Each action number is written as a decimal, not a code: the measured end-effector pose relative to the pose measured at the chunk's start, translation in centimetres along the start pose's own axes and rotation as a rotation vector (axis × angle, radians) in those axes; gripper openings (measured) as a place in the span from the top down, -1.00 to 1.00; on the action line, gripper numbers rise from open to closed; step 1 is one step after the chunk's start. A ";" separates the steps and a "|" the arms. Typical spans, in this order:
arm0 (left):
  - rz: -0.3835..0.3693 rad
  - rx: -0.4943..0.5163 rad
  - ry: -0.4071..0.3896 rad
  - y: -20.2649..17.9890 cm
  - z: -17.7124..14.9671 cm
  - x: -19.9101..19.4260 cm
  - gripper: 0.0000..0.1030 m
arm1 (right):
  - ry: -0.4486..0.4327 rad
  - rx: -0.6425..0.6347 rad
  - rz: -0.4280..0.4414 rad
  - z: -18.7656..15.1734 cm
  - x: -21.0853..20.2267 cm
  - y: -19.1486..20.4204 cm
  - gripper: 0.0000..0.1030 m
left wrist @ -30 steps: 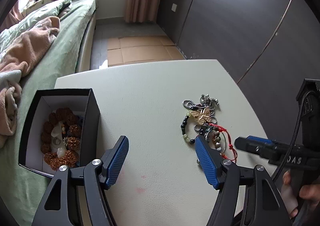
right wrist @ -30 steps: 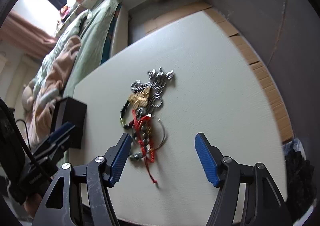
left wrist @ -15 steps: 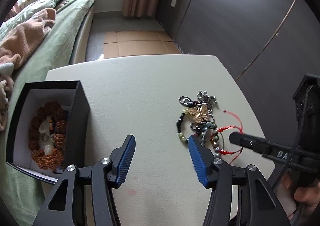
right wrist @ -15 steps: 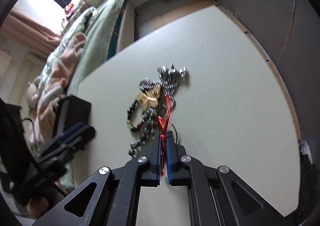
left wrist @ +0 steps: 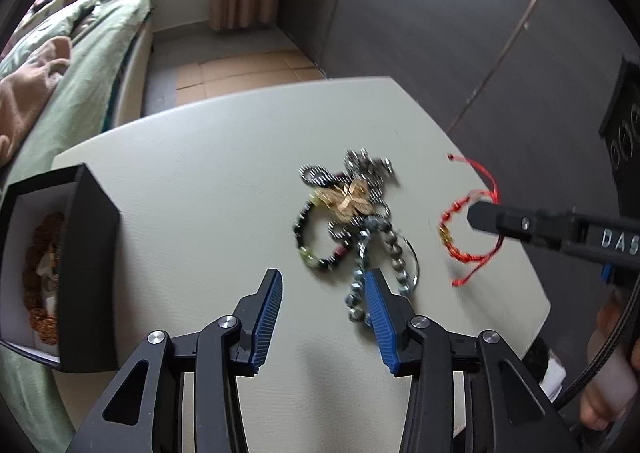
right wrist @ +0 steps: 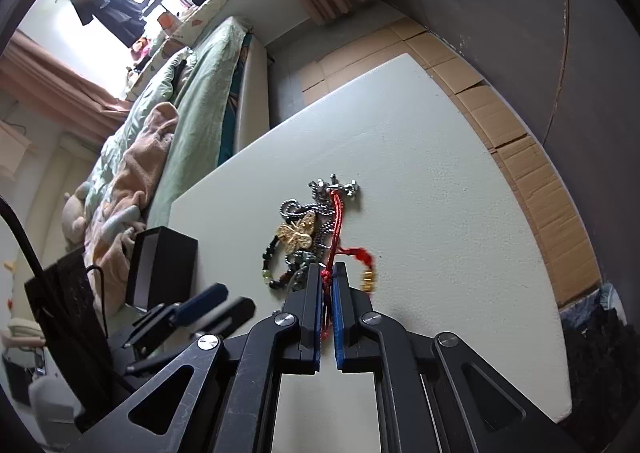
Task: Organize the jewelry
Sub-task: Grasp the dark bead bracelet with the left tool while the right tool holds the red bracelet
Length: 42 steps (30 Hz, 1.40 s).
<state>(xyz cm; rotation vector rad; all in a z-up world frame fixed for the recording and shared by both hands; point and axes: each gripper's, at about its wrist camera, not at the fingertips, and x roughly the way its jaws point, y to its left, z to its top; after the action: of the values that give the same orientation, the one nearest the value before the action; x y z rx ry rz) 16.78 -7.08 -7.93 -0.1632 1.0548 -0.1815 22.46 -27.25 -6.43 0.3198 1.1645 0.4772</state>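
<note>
A tangle of jewelry lies on the pale table: dark beads, silver chains, a gold butterfly piece. My right gripper is shut on the red cord bracelet, which hangs from its tip just right of the tangle. In the left wrist view the red cord bracelet dangles at the right gripper. My left gripper hovers at the pile's near edge. Its jaws are closing, with only bare table between them. A grey bead strand lies by its right finger.
A black open box with a white lining stands at the table's left and holds a brown bead bracelet. A bed with green bedding runs along the left. Cardboard covers the floor by the dark wall.
My right gripper closed on the red cord bracelet and pulled it up and away to the right of the pile. My left gripper moved in toward the pile with its jaws narrowing.
</note>
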 end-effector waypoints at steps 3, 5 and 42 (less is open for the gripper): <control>0.007 0.021 0.027 -0.6 -0.3 0.8 0.23 | 0.001 0.002 -0.011 0.0 -0.1 -0.2 0.88; 0.014 0.029 0.040 -0.8 -0.5 1.4 0.31 | -0.001 0.004 -0.012 0.0 -0.2 -0.3 0.88; -0.010 -0.069 -0.245 3.6 1.6 -7.8 0.83 | -0.028 -0.019 0.011 -0.2 -0.4 1.4 0.87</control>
<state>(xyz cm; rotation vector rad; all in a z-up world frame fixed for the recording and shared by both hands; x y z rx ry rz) 14.69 -1.76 -1.29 -0.2468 0.8171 -0.1309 21.92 -26.23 -5.55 0.3159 1.1311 0.4920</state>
